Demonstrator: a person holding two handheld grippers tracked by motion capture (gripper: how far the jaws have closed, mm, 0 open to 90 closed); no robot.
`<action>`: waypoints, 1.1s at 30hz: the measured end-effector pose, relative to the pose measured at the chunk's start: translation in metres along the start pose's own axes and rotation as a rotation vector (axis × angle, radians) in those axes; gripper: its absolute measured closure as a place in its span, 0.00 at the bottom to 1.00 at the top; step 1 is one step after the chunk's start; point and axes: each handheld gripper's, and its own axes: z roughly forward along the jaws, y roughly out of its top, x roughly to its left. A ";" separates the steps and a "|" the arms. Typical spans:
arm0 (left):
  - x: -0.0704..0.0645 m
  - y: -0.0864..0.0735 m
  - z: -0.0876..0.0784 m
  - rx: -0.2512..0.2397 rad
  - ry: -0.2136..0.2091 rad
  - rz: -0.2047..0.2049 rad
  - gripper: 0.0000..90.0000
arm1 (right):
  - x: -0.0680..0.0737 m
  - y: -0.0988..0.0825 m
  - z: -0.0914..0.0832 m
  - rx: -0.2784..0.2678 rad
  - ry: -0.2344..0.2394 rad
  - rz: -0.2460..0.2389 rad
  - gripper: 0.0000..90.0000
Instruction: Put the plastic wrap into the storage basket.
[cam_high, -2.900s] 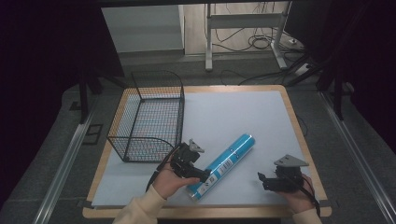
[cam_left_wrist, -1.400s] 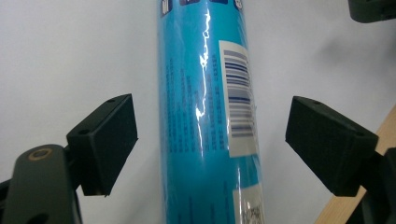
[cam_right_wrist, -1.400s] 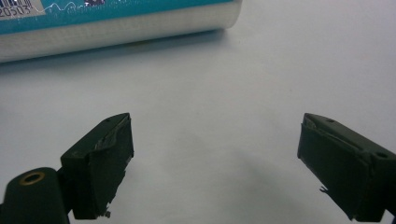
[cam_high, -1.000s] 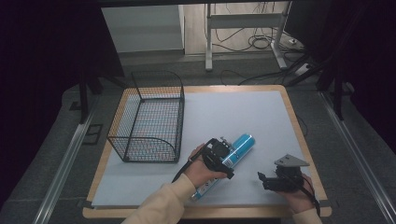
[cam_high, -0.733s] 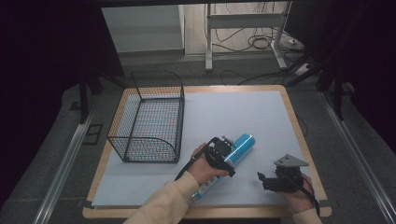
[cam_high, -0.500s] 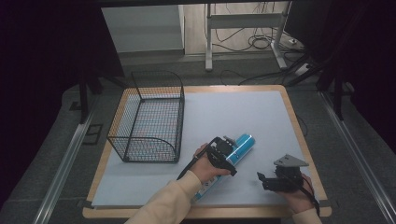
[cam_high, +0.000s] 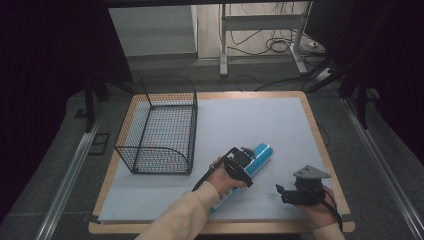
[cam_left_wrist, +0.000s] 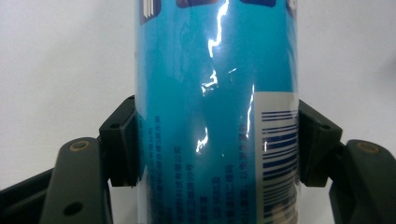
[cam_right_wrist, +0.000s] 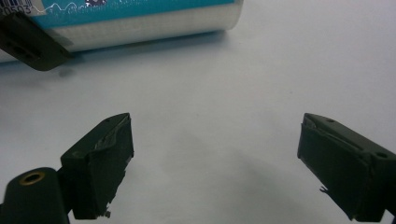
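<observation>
White sheet (cam_high: 260, 125) covers the table; dark room and cables beyond. Wire basket (cam_high: 159, 127) stands at the sheet's left side, apparently empty, though the mesh makes that hard to judge from above. Blue can (cam_high: 255, 159) lies on its side near the sheet's front middle, just right of the basket, one end pointing away and to the right.

Left gripper (cam_high: 239, 167) sits across the can; in the left gripper view its two jaws press against the can (cam_left_wrist: 217, 121) on either side, so it is clamped on the can about mid-length; can looks to rest on the sheet. Right gripper (cam_high: 297, 192) sits near the front right corner, apart from the can, jaws spread wide with nothing between them (cam_right_wrist: 215, 158).

Likely step: lift the can, probably toward the basket. To do it well: keep the squeeze even, since the glossy wrap looks slippery; lift level so the long can does not pivot in the jaws; clear the basket rim before lowering; keep the right gripper out of the path.
</observation>
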 end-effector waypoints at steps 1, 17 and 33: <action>0.001 0.000 0.000 0.001 -0.008 -0.001 0.35 | 0.000 0.000 0.000 0.000 -0.001 0.000 0.12; 0.006 0.002 -0.005 0.034 -0.053 -0.002 0.35 | -0.002 0.000 0.000 -0.001 -0.003 0.004 0.12; 0.011 0.003 -0.042 0.031 -0.046 0.027 0.35 | -0.001 0.000 -0.001 -0.004 -0.003 0.005 0.12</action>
